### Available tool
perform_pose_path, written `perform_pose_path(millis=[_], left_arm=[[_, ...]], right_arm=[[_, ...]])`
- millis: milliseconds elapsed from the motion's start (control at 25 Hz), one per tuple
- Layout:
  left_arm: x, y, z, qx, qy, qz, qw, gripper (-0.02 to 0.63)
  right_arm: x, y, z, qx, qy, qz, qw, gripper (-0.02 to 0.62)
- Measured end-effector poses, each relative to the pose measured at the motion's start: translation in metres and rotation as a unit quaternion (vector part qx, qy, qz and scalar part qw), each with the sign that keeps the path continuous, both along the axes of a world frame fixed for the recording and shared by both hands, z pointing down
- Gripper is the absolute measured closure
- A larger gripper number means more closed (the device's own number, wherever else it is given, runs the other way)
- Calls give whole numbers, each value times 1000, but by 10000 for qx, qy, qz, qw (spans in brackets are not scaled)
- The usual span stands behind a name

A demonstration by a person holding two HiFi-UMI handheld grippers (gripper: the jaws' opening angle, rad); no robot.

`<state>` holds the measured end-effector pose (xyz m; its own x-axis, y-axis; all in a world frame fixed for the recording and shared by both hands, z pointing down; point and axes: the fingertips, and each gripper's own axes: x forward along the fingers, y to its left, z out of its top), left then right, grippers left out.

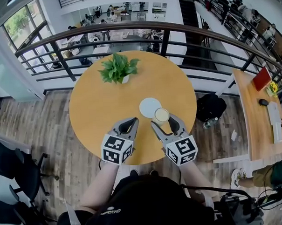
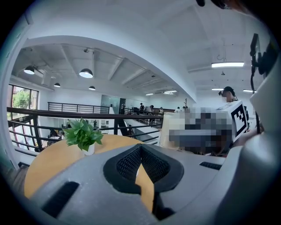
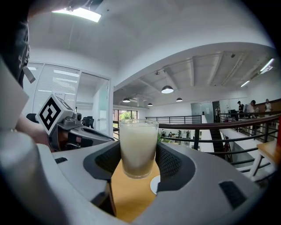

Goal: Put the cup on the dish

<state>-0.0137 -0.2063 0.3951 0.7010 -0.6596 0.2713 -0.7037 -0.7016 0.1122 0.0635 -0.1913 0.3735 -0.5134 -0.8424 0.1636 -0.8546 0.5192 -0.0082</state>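
Cup (image 1: 162,115) beside dish (image 1: 149,107)
The clear cup, full of milky drink, stands upright; the round white dish lies flat just beside it.

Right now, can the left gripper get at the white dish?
Probably yes. The left gripper sits just short of the white dish, with only bare tabletop between them. The glass cup, held in the right gripper, stands at the dish's right edge, off that path.

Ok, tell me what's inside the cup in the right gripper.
The cup is filled nearly to its rim with a cloudy whitish liquid. The liquid is opaque, so anything sunk in it cannot be seen.
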Motion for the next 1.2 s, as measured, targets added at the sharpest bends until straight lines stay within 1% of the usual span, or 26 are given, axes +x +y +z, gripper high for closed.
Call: perform_pose_path(millis=[240,520,1040,1200], left_arm=[[4,-2,16,-179,-64,70,9998,601],[7,-3,49,-550,-195,169,9982,601],[12,11,119,-1349,-406,411,9892,601],[13,6,133,-1457,-482,472,9870,601]], right_arm=[[3,-4,15,-155,-21,49,9999,350],[3,-7,46,-534,10,67,9986,350],[4,0,113,-1234,56,140,9922,350],[4,-6,126,-1321,55,172,9911,350]])
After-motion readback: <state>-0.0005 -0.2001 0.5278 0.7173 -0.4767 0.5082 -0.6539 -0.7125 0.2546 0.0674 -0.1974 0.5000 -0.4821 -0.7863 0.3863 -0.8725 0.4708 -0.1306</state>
